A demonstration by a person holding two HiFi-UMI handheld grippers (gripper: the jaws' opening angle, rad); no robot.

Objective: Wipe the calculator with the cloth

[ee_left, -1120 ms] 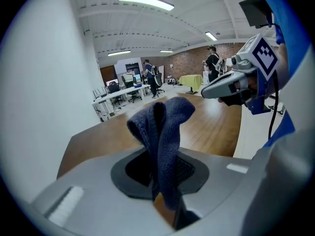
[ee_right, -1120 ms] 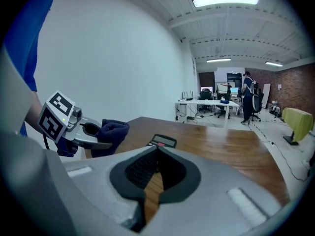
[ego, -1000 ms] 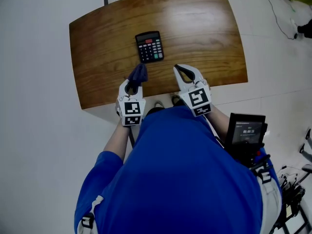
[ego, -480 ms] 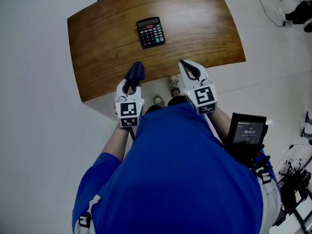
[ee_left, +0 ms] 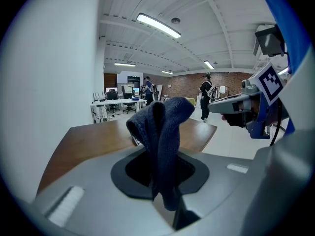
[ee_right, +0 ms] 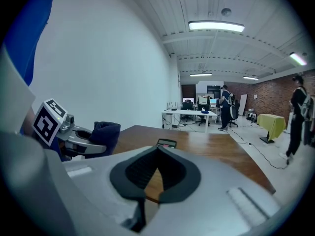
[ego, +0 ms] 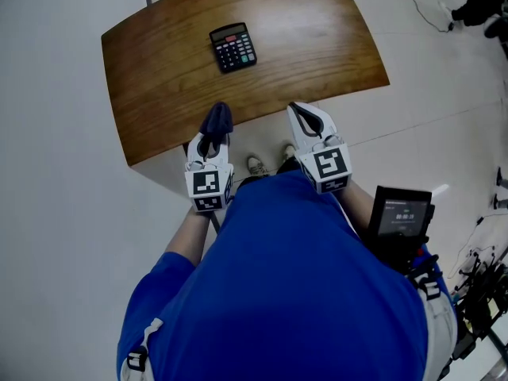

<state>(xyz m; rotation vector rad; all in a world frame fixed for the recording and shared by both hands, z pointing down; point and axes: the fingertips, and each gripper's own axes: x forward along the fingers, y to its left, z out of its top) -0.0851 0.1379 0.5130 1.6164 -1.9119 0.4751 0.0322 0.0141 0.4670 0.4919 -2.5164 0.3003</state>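
Observation:
A black calculator (ego: 232, 47) lies flat on the far half of the wooden table (ego: 317, 38); its top edge shows in the right gripper view (ee_right: 166, 143). My left gripper (ego: 214, 133) hangs at the table's near edge, shut on a dark blue cloth (ego: 217, 120) that stands bunched out of the jaws (ee_left: 162, 127). My right gripper (ego: 297, 109) is beside it at the same edge, shut, with nothing held (ee_right: 158, 149). Both grippers are well short of the calculator. Each gripper shows in the other's view: the right gripper (ee_left: 236, 104), and the left gripper with the cloth (ee_right: 106, 131).
The table stands on a pale floor (ego: 63, 213). A person's blue shirt (ego: 302, 292) fills the lower head view, with a black device (ego: 401, 221) at the hip. Far off are desks (ee_right: 189, 114) and people (ee_right: 298, 117).
Both grippers have drawn back from over the table to its near edge, so the calculator now lies farther ahead. The left stays shut on the cloth.

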